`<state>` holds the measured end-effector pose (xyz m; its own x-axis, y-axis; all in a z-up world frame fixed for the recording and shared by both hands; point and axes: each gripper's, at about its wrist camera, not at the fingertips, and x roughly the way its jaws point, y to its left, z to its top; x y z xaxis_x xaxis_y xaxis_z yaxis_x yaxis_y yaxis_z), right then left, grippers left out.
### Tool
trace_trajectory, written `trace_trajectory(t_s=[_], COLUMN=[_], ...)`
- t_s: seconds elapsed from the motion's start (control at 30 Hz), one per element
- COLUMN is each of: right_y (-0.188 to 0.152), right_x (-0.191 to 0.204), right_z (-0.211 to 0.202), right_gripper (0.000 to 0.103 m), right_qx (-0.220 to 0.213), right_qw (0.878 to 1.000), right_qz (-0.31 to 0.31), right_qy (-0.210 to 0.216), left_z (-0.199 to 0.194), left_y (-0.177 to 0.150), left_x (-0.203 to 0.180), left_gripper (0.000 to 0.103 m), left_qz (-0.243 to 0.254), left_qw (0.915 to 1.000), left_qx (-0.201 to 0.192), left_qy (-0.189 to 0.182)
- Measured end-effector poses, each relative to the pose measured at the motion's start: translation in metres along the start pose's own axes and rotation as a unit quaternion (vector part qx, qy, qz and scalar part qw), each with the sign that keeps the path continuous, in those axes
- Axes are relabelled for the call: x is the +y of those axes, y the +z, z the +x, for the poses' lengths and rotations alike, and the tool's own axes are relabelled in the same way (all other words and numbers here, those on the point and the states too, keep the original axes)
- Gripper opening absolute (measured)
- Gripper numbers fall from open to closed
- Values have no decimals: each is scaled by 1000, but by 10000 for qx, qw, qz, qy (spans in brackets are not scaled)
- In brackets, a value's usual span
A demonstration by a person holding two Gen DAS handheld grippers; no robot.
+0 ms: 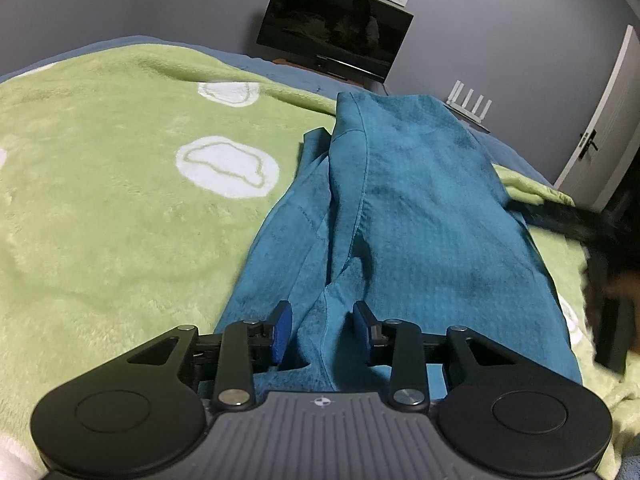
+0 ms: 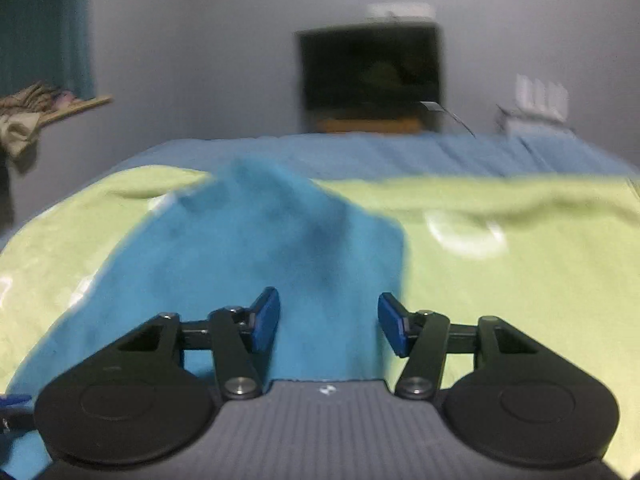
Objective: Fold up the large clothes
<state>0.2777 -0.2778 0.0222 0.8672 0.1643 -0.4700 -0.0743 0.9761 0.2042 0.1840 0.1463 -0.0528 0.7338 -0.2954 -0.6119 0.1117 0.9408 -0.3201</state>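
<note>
Teal garment (image 1: 404,216) — no legible writing

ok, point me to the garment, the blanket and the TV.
garment (image 1: 416,200), left wrist view, on the broad flat panel in the middle.
blanket (image 1: 120,208), left wrist view, on bare green pile left of the garment.
TV (image 1: 334,26), left wrist view, on the middle of the dark screen.
</note>
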Motion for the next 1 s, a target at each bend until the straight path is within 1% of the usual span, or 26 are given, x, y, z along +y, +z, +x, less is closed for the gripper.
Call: trace_trajectory(t_s=[0.1,0.13,0.17,0.2,0.23,0.27,0.3,0.33,0.37,0.4,0.43,0.47,0.53,0.57,0.6,0.63,0.67,0.73,0.77,0.8,0.83,0.87,0.9,0.93,0.97,1.0], right_y=[-24,-32,-40,-45,-49,-53,-56,-58,-64,-68,-70,-70,-72,-72,-73,-75,-76,-82,-84,-85,-84,-83,-78,-75,-72,-69], right_x=[-22,-30,-37,-43,-51,-52,-58,-63,-64,-64,-64,-58,-55,-55,-56,-57,-57,-57,-57,-57,-56,-54,-50,-47,-46,-46], right_z=[-28,-39,-46,-52,-55,-59,-59,-54,-54,-49,-44,-41,-36,-32,-27,-20,-14,0,4,7,11,10,8,4,2,-2], right_gripper=[60,63,68,70,72,72,73,78,81,81,83,87,93,93,93,95,98,98,100,100,99,97,89,78,72,61], right_qx=[82,146,228,308,421,514,627,822,973,1156,1295,1345,1328,1343,1380,1441,1469,1488,1470,1443,1434,1413,1357,1269,1187,1098], right_qw=[9980,9967,9950,9931,9896,9847,9775,9661,9576,9499,9464,9469,9491,9463,9407,9348,9333,9289,9251,9242,9253,9285,9343,9405,9436,9449], right_qz=[620,783,942,1086,1293,1522,1797,2118,2316,2447,2471,2412,2312,2351,2444,2532,2548,2615,2711,2759,2747,2683,2548,2406,2339,2315], right_qy=[9,124,227,302,470,672,913,1223,1414,1561,1629,1647,1674,1764,1907,2031,2059,2157,2214,2211,2185,2144,2094,2036,2019,2036], left_z=[-2,-5,-8,-12,-18,-22,-24,-25,-24,-21,-18,-16,-13,-9,-2,6,12,16,18,20,20,21,21,20,19,17], left_y=[1,1,1,2,2,2,2,2,2,2,1,1,1,1,-1,-4,-7,-7,-7,-8,-8,-9,-9,-9,-7,-5], left_x=[-1,-2,-3,-4,-4,-5,-5,-4,-3,-2,1,4,13,17,22,27,32,38,42,44,47,47,46,43,37,31], left_gripper=[38,40,52,71,81,96,103,103,102,102,102,101,100,96,90,88,86,80,73,69,67,62,59,58,57,55], left_qz=[28,37,55,81,90,96,108,116,104,60,-15,-113,-363,-509,-643,-783,-950,-1125,-1238,-1330,-1387,-1412,-1392,-1322,-1221,-1124], left_qw=[10000,10000,9999,9998,9995,9992,9990,9991,9994,9997,9999,9999,9993,9983,9966,9941,9912,9888,9865,9849,9840,9836,9838,9852,9871,9886], left_qx=[-19,-62,-115,-201,-304,-386,-423,-402,-322,-225,-147,-94,43,204,417,664,814,812,820,836,832,815,806,784,746,711], left_qy=[34,34,44,30,-18,-63,-93,-67,-9,25,55,52,-99,-209,-286,-358,-429,-551,-686,-735,-749,-765,-791,-761,-718,-703])
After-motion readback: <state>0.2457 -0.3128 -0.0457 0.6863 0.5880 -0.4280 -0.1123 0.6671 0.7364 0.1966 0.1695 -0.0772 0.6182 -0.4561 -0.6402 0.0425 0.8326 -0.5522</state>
